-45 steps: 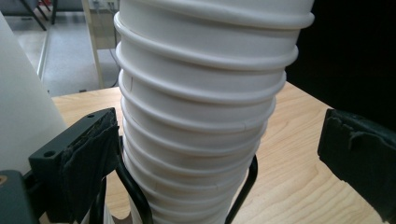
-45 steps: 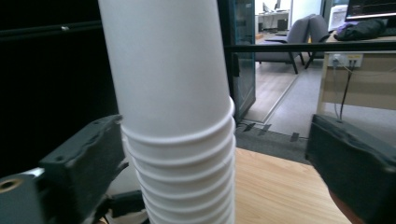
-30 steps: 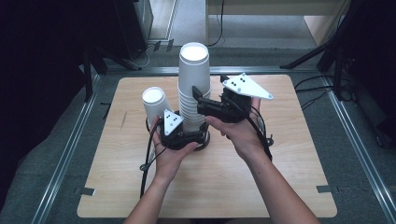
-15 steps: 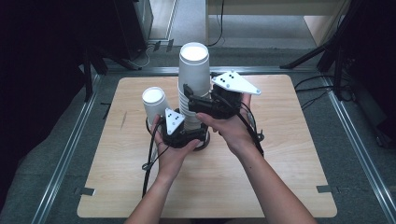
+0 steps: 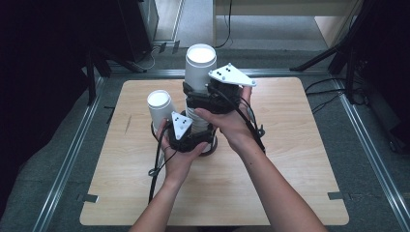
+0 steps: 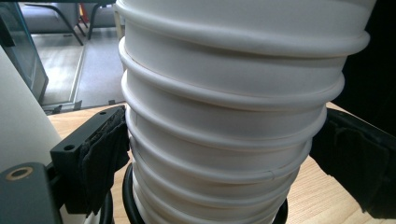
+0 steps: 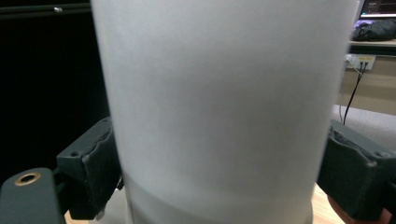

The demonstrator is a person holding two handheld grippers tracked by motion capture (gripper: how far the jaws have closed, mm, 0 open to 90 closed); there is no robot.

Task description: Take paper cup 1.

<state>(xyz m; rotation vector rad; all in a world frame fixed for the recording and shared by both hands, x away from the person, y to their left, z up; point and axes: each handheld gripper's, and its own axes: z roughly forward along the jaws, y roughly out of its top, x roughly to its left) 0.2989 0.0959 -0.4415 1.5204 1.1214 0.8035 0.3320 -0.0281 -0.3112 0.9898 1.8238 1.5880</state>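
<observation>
Stack of white paper cups [image 5: 199,92]: upright near the middle of the wooden table [image 5: 300,159].
Left gripper [image 6: 219,158]: low on the stack; jaws have just been closing, pads against the ribbed rims on both sides.
Right gripper [image 7: 219,154]: higher, around the top cup [image 7: 219,93]; jaws have just been opening, and whether the pads press is unclear.
Single cup [image 5: 160,105]: upright just beside the stack, at its left.

A tall upright stack of white paper cups [image 5: 199,82] stands mid-table.
</observation>
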